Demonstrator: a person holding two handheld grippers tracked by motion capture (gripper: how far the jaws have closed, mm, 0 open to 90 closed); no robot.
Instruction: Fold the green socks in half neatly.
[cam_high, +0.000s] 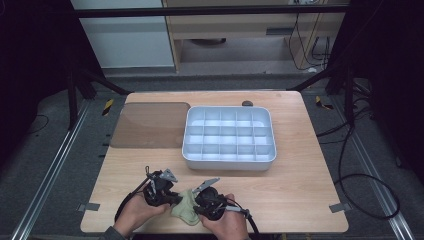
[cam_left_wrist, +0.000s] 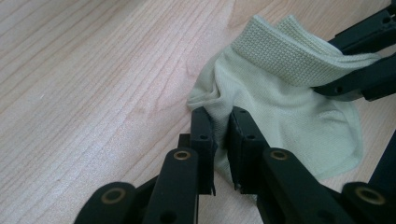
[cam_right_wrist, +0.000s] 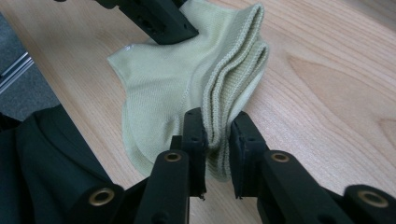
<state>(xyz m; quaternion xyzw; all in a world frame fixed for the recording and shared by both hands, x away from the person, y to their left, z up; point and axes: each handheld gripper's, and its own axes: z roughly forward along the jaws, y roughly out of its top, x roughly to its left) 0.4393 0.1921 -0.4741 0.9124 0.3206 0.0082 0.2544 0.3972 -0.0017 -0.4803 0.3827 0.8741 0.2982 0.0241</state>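
A pale green sock (cam_high: 186, 209) lies bunched near the front edge of the wooden table (cam_high: 300, 190), between the person's two hands. In the left gripper view my left gripper (cam_left_wrist: 220, 117) is shut on a fold at the sock's (cam_left_wrist: 280, 107) thin edge. The right gripper's black jaws (cam_left_wrist: 359, 60) pinch the ribbed cuff at the upper right of that view. In the right gripper view my right gripper (cam_right_wrist: 218, 120) is shut on the doubled ribbed cuff of the sock (cam_right_wrist: 163, 79), with the left gripper (cam_right_wrist: 154, 18) on its far side. From above, the left gripper (cam_high: 176, 200) and right gripper (cam_high: 198, 204) face each other.
A white tray (cam_high: 229, 161) divided into several small compartments stands mid-table, just beyond the hands. A brown translucent mat (cam_high: 150, 125) lies to its left. A small dark object (cam_high: 247, 103) sits at the far edge. Cables trail on the floor at right.
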